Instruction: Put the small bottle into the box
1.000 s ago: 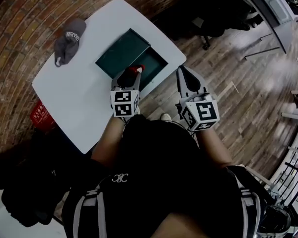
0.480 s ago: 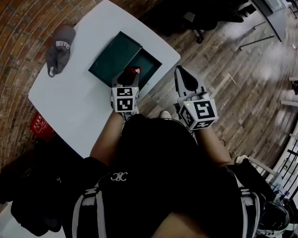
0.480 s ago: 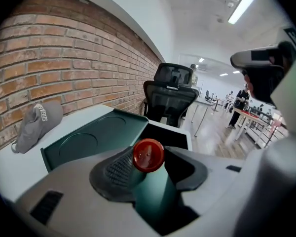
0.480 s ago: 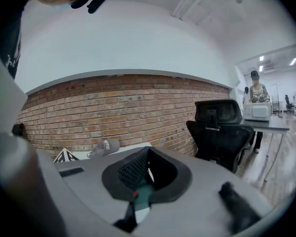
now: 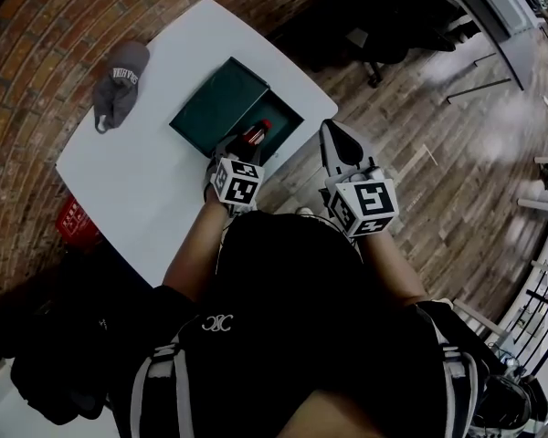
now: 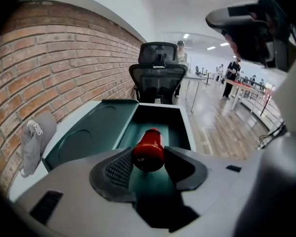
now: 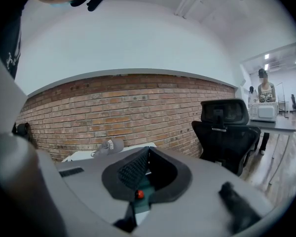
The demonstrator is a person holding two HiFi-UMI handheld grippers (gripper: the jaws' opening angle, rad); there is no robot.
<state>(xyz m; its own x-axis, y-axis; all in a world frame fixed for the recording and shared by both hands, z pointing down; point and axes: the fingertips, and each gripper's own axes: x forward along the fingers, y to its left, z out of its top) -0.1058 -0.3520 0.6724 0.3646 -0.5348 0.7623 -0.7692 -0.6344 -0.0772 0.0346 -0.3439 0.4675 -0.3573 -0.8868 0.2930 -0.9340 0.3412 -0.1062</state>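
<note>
Red brick wall runs along one side of a white table (image 5: pixel 137 167), and a wooden floor lies on the other side. On the table, close to the edge by the wooden floor, sits a dark green box (image 5: pixel 283 119) with its inside open. Its lid (image 5: pixel 219 99) lies flat right next to it, touching it, on the side nearer the middle of the table. A gray cap (image 5: pixel 119 82) rests well apart from the box, near the table edge by the brick wall. The left gripper (image 5: pixel 248 139) points down at the box, and its two tongs are clamped on the small bottle (image 6: pixel 149 149), one on each side. The bottle is red and hangs over the open inside of the box; it may be just above the bottom, but it is hard to tell if it touches. The right gripper (image 5: pixel 340 142) is held off the table's edge, over the wooden floor, with its tongs pressed together and nothing between them. A black office chair (image 6: pixel 158 73) stands behind the table.
</note>
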